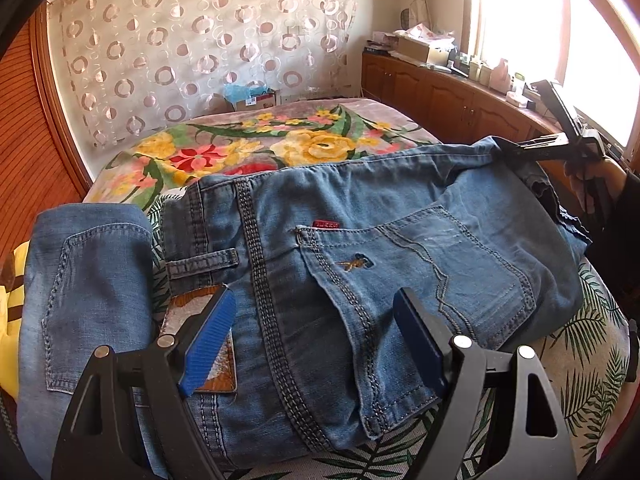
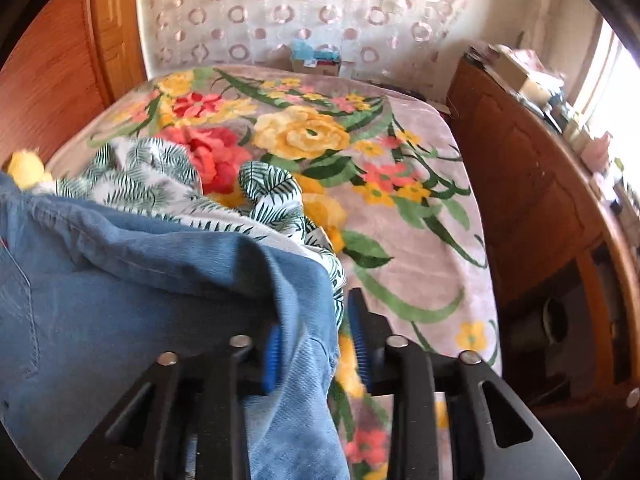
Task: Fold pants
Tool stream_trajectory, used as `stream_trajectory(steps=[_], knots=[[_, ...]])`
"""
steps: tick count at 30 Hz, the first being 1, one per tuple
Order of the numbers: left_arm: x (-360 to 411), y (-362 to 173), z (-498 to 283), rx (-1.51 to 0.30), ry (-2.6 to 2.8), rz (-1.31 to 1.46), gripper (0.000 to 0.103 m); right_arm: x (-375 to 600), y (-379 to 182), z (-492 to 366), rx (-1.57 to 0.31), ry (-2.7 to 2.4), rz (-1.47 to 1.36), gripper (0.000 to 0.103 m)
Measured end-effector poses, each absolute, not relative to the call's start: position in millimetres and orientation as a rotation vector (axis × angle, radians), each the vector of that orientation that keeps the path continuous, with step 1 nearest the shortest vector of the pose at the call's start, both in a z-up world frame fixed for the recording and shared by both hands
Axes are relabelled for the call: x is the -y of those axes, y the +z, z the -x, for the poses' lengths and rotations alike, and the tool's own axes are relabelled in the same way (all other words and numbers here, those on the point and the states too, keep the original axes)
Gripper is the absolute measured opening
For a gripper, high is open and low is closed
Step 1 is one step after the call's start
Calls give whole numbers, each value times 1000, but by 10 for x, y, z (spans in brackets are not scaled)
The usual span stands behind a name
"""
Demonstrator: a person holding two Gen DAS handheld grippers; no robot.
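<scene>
Blue jeans [image 1: 360, 248] lie back side up on the bed, waistband near me, back pocket and leather patch showing. My left gripper [image 1: 316, 332] is open, its blue pads [image 1: 208, 340] spread just above the waistband and pocket, holding nothing. My right gripper [image 1: 516, 152] grips the far edge of the jeans at the right and lifts it. In the right wrist view the right gripper [image 2: 316, 344] has its pads [image 2: 360, 340] around a fold of denim [image 2: 304, 320], the jeans [image 2: 120, 300] stretching off to the left.
A second folded pair of jeans [image 1: 88, 296] lies at the left beside something yellow [image 1: 8, 312]. A palm-leaf sheet [image 2: 160, 184] lies under the jeans on a floral blanket [image 2: 312, 136]. Wooden cabinets [image 1: 440, 92] with clutter run along the right under a window.
</scene>
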State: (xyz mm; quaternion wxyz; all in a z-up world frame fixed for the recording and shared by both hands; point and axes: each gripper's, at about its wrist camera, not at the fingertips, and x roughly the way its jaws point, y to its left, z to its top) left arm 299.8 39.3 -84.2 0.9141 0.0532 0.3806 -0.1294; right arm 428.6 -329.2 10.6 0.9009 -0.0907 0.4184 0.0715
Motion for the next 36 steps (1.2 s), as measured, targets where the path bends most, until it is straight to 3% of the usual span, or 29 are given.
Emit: stream_trajectory(steps=[12,25,26,28,36], knots=[[-291,-838,-2959,-783,-282,-119,82,3207,299,-3525,-770,216,150,38],[-341,-811,-2911,-777,-267,-118,82,3087,-185,-3254,-881,263,302,38],[-352,-809,-2902,-776,-263,-118,82,3103,-193,-3278,-883,254,315,36],[-381,-808,-2886,-776,-257,-114,82,3128,-191,-3379,-876,231,338,17],[-566,-782,-2804,-766,-210,-100,82,3380,-114,-3942,-844,23,341,13]])
